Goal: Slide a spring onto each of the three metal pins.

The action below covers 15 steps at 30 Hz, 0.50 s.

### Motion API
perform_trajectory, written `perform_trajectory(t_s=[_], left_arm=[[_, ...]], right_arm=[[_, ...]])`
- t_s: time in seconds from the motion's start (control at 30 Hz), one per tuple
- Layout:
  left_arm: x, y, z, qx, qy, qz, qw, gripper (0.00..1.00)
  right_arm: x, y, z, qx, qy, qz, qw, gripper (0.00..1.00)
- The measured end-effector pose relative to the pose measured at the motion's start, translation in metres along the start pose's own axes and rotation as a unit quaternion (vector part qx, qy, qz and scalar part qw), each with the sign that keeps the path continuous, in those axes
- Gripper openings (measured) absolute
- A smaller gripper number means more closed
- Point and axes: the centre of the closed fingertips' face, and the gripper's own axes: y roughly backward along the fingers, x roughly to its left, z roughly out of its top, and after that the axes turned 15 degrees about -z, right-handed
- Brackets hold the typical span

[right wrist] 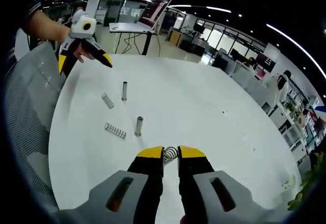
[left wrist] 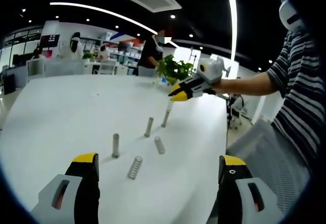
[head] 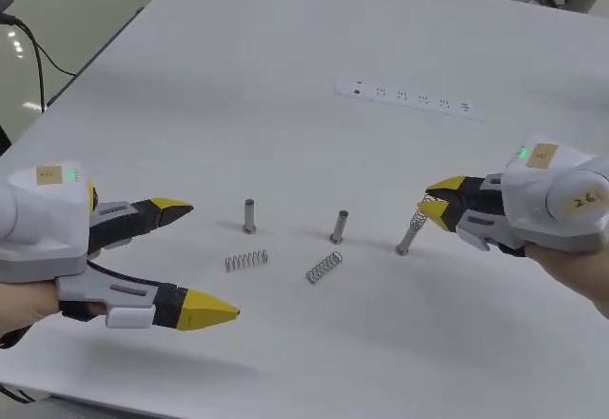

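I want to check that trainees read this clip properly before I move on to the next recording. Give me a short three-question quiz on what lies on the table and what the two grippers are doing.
1. True or false: the left gripper has its jaws shut.
2. How many loose springs lie flat on the table? A one, B two, C three.
3. What does the right gripper hold, and at which pin?

Key:
1. False: the jaws stand wide open with nothing between them.
2. B.
3. A spring, held at the top of the right pin, the one on the right in the head view.
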Motion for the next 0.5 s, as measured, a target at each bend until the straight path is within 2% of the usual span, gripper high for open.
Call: perform_trajectory(t_s=[0.5], left_arm=[[0.0, 0.001, -0.003, -0.001, 0.004, 0.001, 1.0, 0.94]], right_arm=[[0.01, -0.01, -0.014, 0.017, 0.003, 0.011, 0.9998, 0.08]])
